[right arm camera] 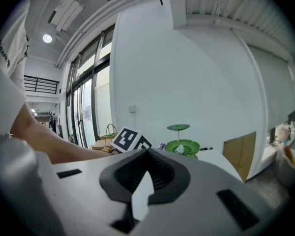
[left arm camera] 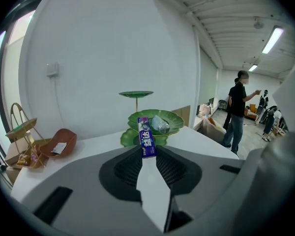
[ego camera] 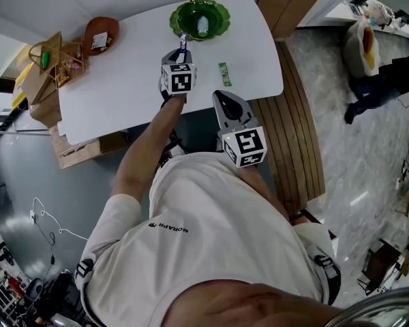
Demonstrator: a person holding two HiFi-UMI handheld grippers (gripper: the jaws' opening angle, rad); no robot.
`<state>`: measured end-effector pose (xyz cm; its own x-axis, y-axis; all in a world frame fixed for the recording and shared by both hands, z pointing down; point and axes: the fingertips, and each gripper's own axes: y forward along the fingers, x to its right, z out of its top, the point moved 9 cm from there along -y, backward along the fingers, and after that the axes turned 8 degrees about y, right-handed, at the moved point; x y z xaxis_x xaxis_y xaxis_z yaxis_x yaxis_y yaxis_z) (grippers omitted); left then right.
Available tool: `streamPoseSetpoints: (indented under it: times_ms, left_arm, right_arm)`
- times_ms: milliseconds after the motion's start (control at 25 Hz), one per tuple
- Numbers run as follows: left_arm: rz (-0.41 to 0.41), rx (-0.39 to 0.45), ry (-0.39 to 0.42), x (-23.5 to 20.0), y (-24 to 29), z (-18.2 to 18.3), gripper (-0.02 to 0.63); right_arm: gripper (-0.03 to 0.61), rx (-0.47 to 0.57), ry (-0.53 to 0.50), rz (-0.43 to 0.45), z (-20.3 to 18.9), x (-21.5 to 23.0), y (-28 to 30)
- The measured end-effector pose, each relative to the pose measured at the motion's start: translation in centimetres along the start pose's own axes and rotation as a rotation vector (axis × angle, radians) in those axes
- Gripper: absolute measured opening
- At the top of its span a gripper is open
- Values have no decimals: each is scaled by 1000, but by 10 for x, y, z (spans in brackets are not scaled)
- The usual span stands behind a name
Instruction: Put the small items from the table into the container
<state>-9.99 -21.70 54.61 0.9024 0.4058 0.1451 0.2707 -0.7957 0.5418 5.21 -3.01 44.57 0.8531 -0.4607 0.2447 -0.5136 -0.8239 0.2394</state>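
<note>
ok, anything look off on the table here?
Nothing stands out: no spill or damage on the table. The left gripper is shut on a purple pack, held upright near the green bowl, which holds one small item. One green packet lies flat, apart from the bowl.

- A white, short-sleeved T-shirt covers the torso, with a small line of dark lettering printed across the back.
- A dark printed patch sits near the hem of each sleeve.
- The left tongs and the right tongs have smooth grey shells around black ribbed pads.
- Each carries a white cube with black square markers: the left cube and the right cube.
</note>
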Motion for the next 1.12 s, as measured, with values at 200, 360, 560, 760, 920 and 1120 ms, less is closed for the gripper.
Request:
streamPoseSetpoints:
  times_ms: [200,360,560,760,920,1120]
  left_arm:
    - [-13,-14,12,-3,11,5,89]
    - [-26,-20,22,-3,17,12,89]
    - [-37,-34,25,-4,26,21,89]
    - [-34,-60,12,-8,39,21,89]
    - [-38,-75,24,-7,48,22,89]
    - [-52,-91,34,-7,56,26,89]
  right_arm:
    - [5,0,0,-9,0,2,-1]
    - [5,-3,0,-15,-1,5,-5]
    - [5,-1,0,-20,0,7,-8]
    - [5,-5,0,-19,-3,8,-7]
    - [5,-5,1,-20,-3,9,-6]
    - [5,-4,5,-23,-4,10,-8]
